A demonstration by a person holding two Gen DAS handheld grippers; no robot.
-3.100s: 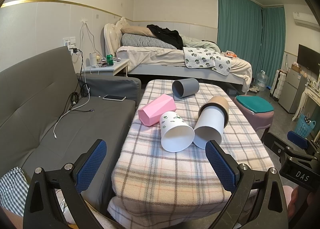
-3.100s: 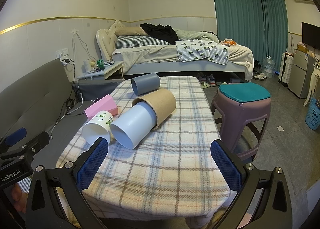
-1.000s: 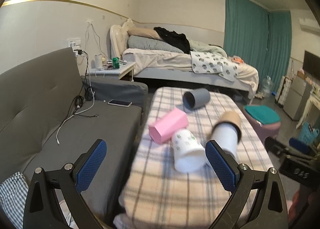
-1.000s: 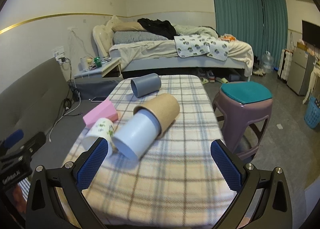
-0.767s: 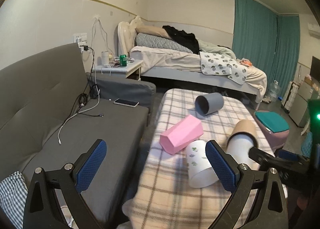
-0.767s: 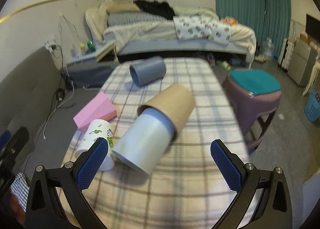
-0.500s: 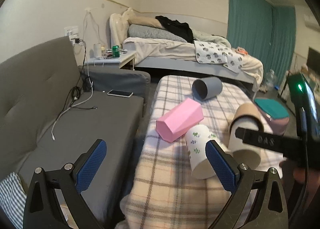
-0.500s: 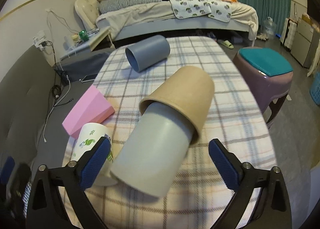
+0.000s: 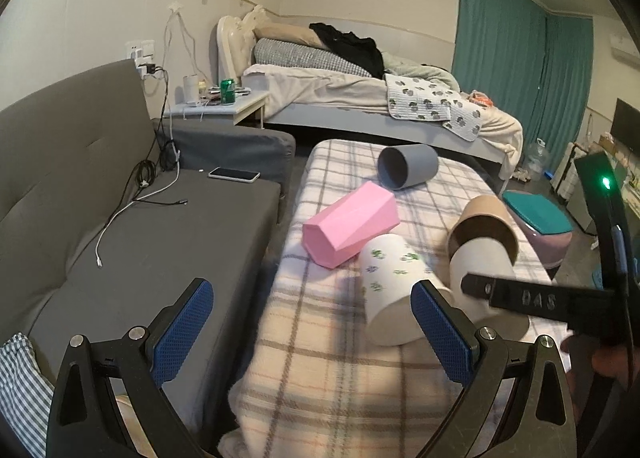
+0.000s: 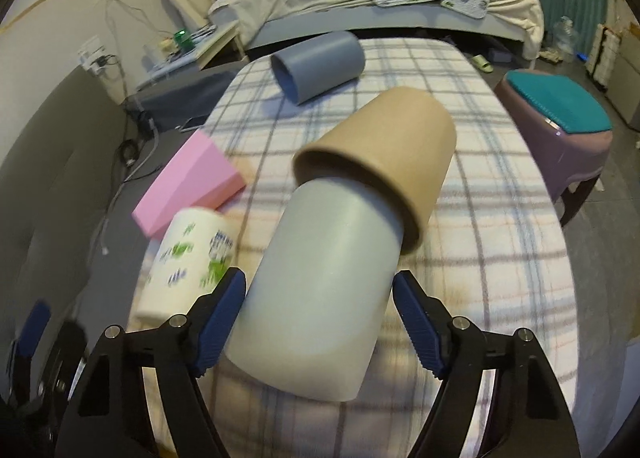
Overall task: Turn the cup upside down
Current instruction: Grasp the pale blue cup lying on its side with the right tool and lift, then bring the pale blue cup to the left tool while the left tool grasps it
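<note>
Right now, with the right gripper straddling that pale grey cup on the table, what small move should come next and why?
Probably shut the right gripper on the pale grey cup. Its blue pads already sit either side of the cup's body with small gaps, and the cup lies on its side, its closed end tucked inside the brown cup. A firm hold should come before pulling it free to flip it.

Pale cup (image 10: 320,290) smooth matt, likely plastic; plaid tablecloth (image 10: 480,242) fuzzy

A pale grey cup (image 10: 320,290) lies on its side near the table's front edge (its base tucked inside a brown cup (image 10: 384,150)).
</note>
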